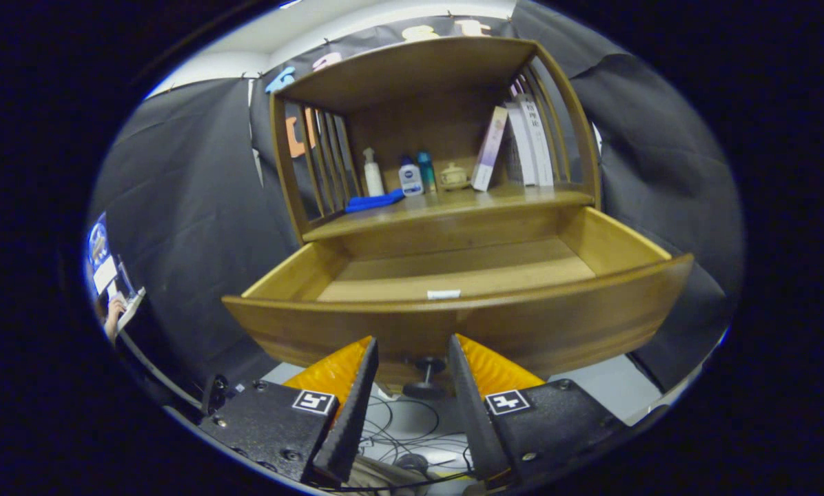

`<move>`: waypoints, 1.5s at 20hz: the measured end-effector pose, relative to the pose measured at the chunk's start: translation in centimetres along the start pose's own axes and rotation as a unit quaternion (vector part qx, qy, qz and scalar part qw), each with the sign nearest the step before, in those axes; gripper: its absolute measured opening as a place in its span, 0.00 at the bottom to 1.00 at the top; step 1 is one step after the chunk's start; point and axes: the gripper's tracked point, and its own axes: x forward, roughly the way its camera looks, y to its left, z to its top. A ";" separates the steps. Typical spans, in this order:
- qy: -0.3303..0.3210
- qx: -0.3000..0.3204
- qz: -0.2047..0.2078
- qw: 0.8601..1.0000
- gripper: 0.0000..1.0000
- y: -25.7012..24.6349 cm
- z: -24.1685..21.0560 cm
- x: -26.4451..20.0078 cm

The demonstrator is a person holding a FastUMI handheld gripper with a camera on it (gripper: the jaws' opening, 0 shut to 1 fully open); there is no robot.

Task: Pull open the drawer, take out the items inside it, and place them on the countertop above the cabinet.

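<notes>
I have the hand-held gripper (pixel 412 351) open and empty, its fingers just below the drawer (pixel 467 320) front. The drawer stands pulled out at my 12 o'clock, a small white item (pixel 444 294) lying inside against its front wall.

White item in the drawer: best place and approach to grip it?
Grip the white item across its short width, coming from above: it lies flat and long against the drawer front wall, which blocks a frontal approach. The gripper is open, fingers below the front.
</notes>
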 end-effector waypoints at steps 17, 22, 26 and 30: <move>0.228 -0.075 0.020 0.970 0.81 -1.6 4.6 10.0; 0.321 -0.060 0.036 0.945 0.79 -1.9 3.4 12.3; 0.385 -0.056 0.027 0.921 0.79 -2.1 1.1 13.7; 0.418 -0.043 -0.002 0.908 0.78 -3.1 -0.2 14.5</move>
